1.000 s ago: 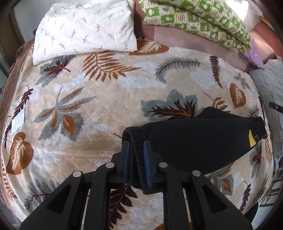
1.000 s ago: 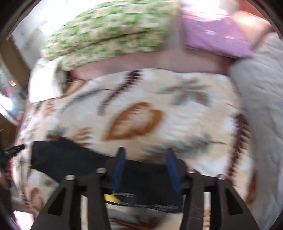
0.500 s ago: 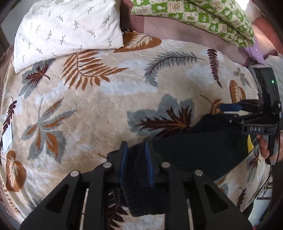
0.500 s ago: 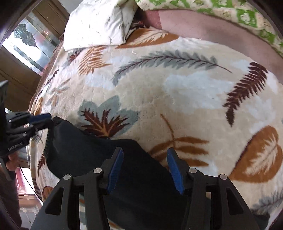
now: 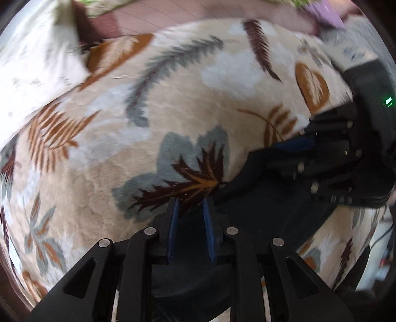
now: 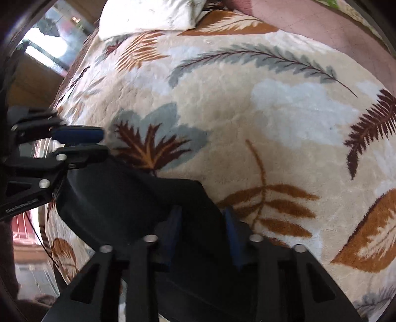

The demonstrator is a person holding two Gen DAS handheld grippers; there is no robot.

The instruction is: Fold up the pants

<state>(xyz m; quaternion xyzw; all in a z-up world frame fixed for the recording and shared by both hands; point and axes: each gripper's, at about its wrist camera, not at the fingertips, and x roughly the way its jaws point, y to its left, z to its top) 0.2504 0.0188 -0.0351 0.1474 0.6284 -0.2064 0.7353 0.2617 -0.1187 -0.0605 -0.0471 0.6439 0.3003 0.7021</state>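
Note:
The black pants [image 5: 272, 213] lie bunched on the leaf-patterned blanket [image 5: 173, 104]. In the left wrist view my left gripper [image 5: 190, 205] is shut on a fold of their cloth, which fills the gap between its blue pads [image 5: 173, 230]. My right gripper [image 6: 201, 210] is closing its jaws on another part of the pants [image 6: 118, 198], and black cloth sits between its pads [image 6: 230, 232]. The two grippers stand close together. The right gripper [image 5: 269, 153] shows at the right edge of the left wrist view. The left gripper [image 6: 104, 143] shows at the left edge of the right wrist view.
A white pillow [image 6: 153, 14] lies at the head of the bed, with a brownish sheet [image 6: 309, 24] beside it. A green patterned quilt [image 5: 106, 7] and a purple cloth [image 5: 326, 14] lie at the far edge. The blanket edge drops off at the lower left [image 6: 49, 223].
My left gripper carried its fold of the pants to the right, up to the right gripper. The right gripper came down onto the pants and its jaws narrowed onto the cloth.

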